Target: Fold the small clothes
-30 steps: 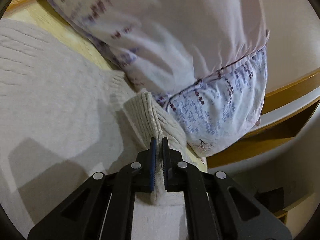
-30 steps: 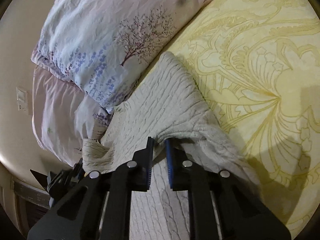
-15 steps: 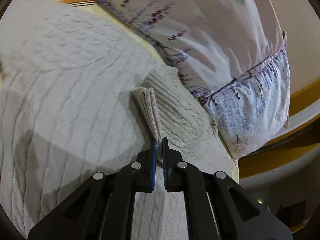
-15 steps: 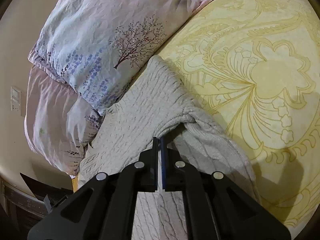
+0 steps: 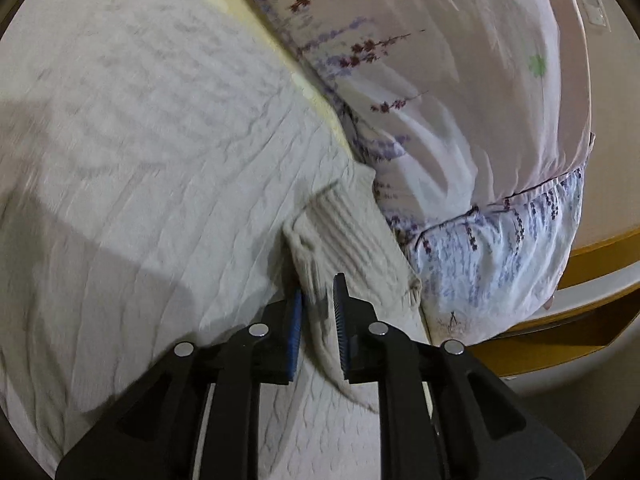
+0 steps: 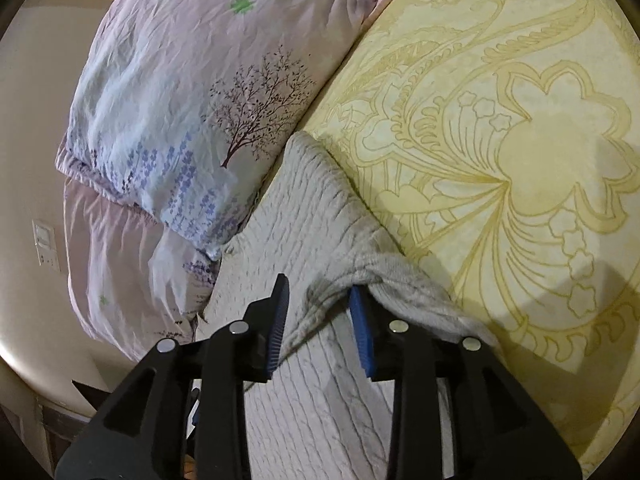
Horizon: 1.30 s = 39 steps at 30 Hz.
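Left wrist view: left gripper (image 5: 318, 300) is opening, ribbed cuff of the cream sweater (image 5: 160, 168) loose between its pads. Right gripper (image 6: 320, 300) is opening too – a bunched fold between them. Sweater lies on the yellow bedspread (image 6: 520, 140), against the floral pillows (image 6: 180, 120).

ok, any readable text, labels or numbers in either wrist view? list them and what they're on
None readable in either view.
Pillow: printed trees and flowers only, no words.
Knit sweater: no tag or label showing.
Yellow bedspread: floral pattern, no text.
Wall switch plate: any markings too small to read.
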Each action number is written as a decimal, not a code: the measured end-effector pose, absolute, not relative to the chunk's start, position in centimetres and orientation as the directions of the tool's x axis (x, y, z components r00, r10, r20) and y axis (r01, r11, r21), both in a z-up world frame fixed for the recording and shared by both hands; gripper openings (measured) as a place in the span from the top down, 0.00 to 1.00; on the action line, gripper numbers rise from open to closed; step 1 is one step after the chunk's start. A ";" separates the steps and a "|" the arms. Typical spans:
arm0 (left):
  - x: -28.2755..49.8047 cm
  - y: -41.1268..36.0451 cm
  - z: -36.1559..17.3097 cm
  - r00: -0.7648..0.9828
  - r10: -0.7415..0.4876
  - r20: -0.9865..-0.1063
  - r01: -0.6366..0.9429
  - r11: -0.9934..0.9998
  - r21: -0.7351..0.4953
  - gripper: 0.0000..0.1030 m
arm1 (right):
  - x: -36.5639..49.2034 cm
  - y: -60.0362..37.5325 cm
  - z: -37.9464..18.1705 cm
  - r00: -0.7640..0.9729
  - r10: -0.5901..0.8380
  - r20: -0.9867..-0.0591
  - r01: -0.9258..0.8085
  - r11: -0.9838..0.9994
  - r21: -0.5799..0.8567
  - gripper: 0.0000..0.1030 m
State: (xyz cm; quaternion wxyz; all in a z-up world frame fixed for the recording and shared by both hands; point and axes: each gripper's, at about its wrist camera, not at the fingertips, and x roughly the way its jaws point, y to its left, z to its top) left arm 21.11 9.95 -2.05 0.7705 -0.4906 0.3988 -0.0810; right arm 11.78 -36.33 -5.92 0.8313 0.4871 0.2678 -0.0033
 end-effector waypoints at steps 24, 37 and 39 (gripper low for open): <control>18.1 12.4 0.7 0.670 -0.386 -0.634 -0.209 0.721 -0.660 0.75 | 7.8 -31.8 -1.8 0.844 -0.054 -0.534 0.378 0.766 0.520 0.50; 8.9 30.2 2.3 0.740 -0.167 -0.652 -0.427 0.633 -0.646 0.48 | 17.3 -21.1 -1.6 0.688 0.084 -0.721 0.081 0.978 0.192 0.31; 8.0 32.6 1.6 0.734 -0.132 -0.667 -0.477 0.599 -0.643 0.48 | 17.0 -20.4 -1.6 0.699 0.069 -0.712 0.071 0.983 0.166 0.25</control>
